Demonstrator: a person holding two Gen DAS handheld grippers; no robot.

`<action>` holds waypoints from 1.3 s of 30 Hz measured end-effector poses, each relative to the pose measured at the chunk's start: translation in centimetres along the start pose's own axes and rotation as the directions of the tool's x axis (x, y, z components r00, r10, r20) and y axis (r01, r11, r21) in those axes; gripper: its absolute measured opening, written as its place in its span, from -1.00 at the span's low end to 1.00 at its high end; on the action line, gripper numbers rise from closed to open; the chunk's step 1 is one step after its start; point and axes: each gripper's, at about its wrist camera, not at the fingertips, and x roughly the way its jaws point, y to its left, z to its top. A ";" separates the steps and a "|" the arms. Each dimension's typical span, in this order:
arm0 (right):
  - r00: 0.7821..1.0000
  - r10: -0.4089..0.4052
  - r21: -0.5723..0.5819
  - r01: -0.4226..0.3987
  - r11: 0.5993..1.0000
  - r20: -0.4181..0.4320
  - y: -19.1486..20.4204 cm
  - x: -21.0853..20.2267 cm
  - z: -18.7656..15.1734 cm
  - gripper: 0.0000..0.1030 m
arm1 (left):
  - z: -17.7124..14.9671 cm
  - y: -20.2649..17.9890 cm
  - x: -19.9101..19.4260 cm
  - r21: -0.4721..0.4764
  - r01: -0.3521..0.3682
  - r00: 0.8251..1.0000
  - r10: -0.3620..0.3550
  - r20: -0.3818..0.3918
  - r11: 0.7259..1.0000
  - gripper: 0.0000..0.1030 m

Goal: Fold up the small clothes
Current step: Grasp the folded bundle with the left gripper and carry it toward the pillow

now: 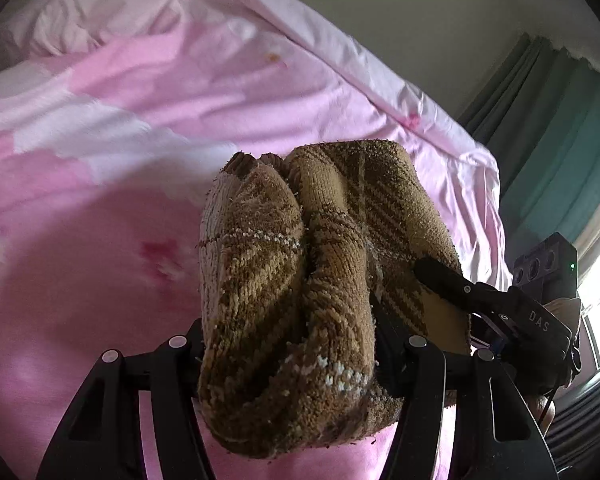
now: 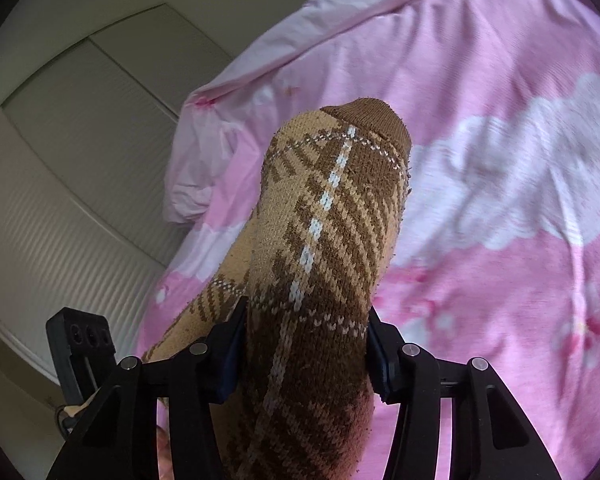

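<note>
While the left gripper (image 1: 288,344) pinches a brown and tan checked sock (image 1: 300,280), its two black fingers press against the thick folded cloth from both sides. In the left wrist view the sock is bunched in several layers between the fingers and it stands up above the pink bed sheet (image 1: 120,208), not lying flat on it. The right gripper (image 1: 444,276) comes in from the right side of that view, and one of its dark fingers lies on the right edge of the sock.

In the right wrist view the right gripper (image 2: 304,344) also clamps the sock (image 2: 328,220), with the cloth filling all the space between its fingers. From there the sock rises away from the camera, and its dark brown cuff is at the far end. A white dashed line runs along its length. A part of the left gripper (image 2: 80,340) shows at the lower left, beside the sock. Under everything the sheet (image 2: 500,240) has white cloud shapes and small flowers. A green curtain (image 1: 560,128) hangs at the right in the left wrist view.
</note>
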 end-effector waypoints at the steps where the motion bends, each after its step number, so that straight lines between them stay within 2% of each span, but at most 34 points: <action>1: 1.000 0.007 -0.009 -0.007 1.000 0.002 1.1 0.3 0.1 0.00 | 0.3 0.5 -0.8 -0.001 -0.002 1.000 0.002 0.009 1.000 0.16; 5: 0.999 0.041 -0.038 -0.041 0.998 0.002 6.0 2.6 0.2 0.00 | 2.2 3.6 -5.4 -0.006 -0.023 0.998 0.023 0.057 1.000 0.16; 10: 0.996 0.092 -0.071 -0.093 0.993 -0.006 12.9 7.4 0.1 0.00 | 4.6 9.4 -11.2 -0.028 -0.060 0.992 0.062 0.112 0.998 0.17; 17: 0.983 0.175 -0.092 -0.179 0.979 -0.052 21.5 16.1 -1.7 0.00 | 7.2 19.3 -18.8 -0.070 -0.148 0.970 0.159 0.183 0.986 0.17; 23: 0.970 0.224 -0.116 -0.234 0.965 -0.096 27.3 23.1 -3.4 0.00 | 8.5 27.0 -22.9 -0.108 -0.199 0.952 0.218 0.217 0.974 0.17; 28: 0.966 0.240 -0.128 -0.252 0.959 -0.098 31.1 28.4 -3.1 0.00 | 11.2 31.9 -24.1 -0.130 -0.223 0.935 0.249 0.251 0.966 0.17; 32: 0.969 0.228 -0.120 -0.238 0.964 -0.097 31.7 31.6 -3.4 0.00 | 12.7 34.3 -22.7 -0.115 -0.248 0.929 0.269 0.253 0.962 0.17; 35: 0.977 0.164 -0.092 -0.177 0.980 -0.138 30.5 35.1 -4.1 -0.01 | 12.5 37.4 -20.1 -0.140 -0.270 0.934 0.295 0.204 0.953 0.17; 37: 0.979 0.116 -0.095 -0.133 0.986 -0.167 30.3 37.5 -4.8 0.00 | 11.6 39.0 -18.1 -0.141 -0.307 0.929 0.329 0.170 0.941 0.18; 39: 0.977 0.074 -0.105 -0.096 0.990 -0.201 29.4 39.2 -5.6 -0.01 | 11.0 40.1 -16.8 -0.153 -0.313 0.929 0.335 0.159 0.937 0.20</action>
